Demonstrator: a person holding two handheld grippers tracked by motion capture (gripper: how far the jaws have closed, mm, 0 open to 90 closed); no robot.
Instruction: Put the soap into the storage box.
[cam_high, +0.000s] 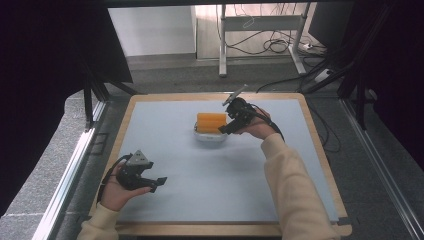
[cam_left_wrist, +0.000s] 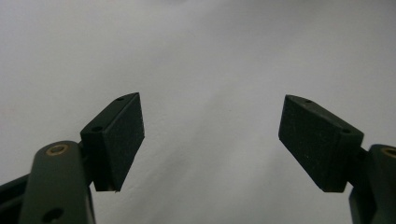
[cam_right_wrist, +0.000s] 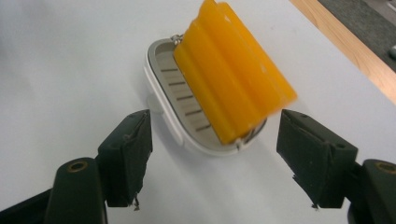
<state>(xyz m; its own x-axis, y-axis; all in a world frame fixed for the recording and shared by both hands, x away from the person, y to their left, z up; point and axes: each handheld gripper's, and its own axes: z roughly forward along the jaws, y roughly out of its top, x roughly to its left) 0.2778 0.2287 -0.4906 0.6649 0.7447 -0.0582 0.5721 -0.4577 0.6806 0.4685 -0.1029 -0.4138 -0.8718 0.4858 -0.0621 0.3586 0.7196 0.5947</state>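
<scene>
- The orange soap bar (cam_right_wrist: 236, 77) sits tilted in the white soap dish (cam_right_wrist: 168, 114) near the middle of the table (cam_high: 210, 190), a little toward the far edge. I read the bar as propped on the dish's slotted floor, one long edge down, the other lifted over the rim.
- My right gripper (cam_high: 231, 125) is just beside the dish on its right side in the high view. Its jaws stand wide apart with nothing between them; the pads are clear of both bar and dish.
- In the right gripper view, the bar lies straight ahead of the jaws and slightly beyond their tips. Its long axis runs diagonally, from the upper middle down toward the right-hand pad.
- That diagonal is what matters: as I judge it, closing now would catch a corner, so I would need to roll the wrist until the pads face the bar's two broad sides.
- My left gripper (cam_high: 150, 182) rests near the front left of the table, well apart from the dish, jaws wide open over bare tabletop and holding nothing.
- The right hand is plainly the nearer one for any grasp on the bar.
</scene>
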